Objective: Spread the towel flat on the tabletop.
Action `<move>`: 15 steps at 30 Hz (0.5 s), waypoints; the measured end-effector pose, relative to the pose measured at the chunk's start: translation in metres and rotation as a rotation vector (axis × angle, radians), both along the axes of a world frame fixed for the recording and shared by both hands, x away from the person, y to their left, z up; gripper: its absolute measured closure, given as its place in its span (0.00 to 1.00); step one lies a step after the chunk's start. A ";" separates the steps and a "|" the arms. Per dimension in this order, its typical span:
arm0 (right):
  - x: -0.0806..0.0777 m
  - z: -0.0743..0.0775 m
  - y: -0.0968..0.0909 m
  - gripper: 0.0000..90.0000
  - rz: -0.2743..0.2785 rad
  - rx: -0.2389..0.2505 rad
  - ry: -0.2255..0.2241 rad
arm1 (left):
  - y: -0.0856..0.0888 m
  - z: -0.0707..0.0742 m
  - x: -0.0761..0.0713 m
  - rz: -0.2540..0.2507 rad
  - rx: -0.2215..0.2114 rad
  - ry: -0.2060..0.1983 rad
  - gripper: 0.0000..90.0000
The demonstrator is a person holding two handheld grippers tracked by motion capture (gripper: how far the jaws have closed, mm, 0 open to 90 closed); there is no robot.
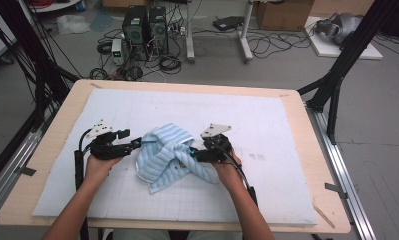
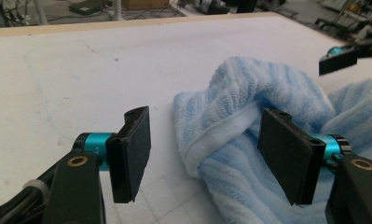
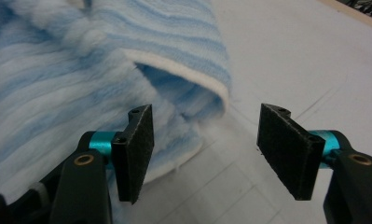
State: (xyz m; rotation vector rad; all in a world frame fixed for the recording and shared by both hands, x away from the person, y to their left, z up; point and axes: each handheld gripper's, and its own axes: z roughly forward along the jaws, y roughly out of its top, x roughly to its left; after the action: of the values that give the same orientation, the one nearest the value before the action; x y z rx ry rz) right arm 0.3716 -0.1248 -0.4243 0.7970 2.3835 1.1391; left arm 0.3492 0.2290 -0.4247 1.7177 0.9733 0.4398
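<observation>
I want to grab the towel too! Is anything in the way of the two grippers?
No, nothing visible blocks either one. The left gripper is open with the towel edge already reaching in between its jaws. The right gripper is open right at the towel's other side.

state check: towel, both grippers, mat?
towel: crumpled in a heap, not folded, lying on the mat
left gripper: open, jaws at the towel's left edge, nothing clamped
right gripper: open, jaws at the towel's right side, nothing clamped
white mat: flat on the wooden table
</observation>
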 end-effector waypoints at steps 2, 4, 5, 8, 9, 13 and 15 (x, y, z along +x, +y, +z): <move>0.007 0.001 0.011 0.37 -0.022 -0.050 -0.045 | 0.002 0.001 0.000 0.010 -0.008 -0.002 0.38; 0.014 0.003 0.022 0.39 -0.003 -0.091 -0.053 | 0.005 0.001 0.000 0.018 -0.012 -0.001 0.38; 0.018 0.004 0.026 0.44 0.014 -0.096 -0.047 | 0.006 0.000 0.001 0.020 -0.015 0.004 0.38; 0.022 0.006 0.034 0.85 0.071 -0.162 -0.075 | 0.007 0.001 0.000 0.027 -0.009 0.005 0.38; 0.024 0.007 0.035 0.91 0.054 -0.175 -0.085 | 0.008 0.001 0.000 0.032 -0.007 0.002 0.38; 0.039 0.018 0.024 0.94 -0.082 -0.127 -0.089 | 0.010 0.001 0.000 0.048 -0.005 0.008 0.38; 0.050 0.021 0.015 0.94 -0.164 -0.151 -0.091 | 0.010 0.001 0.000 0.047 0.002 0.013 0.39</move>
State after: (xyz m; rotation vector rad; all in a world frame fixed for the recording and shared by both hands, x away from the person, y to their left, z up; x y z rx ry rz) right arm 0.4216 -0.1102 -0.4029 0.8524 2.2516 0.8998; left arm 0.3496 0.2385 -0.4240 1.7037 1.0250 0.4609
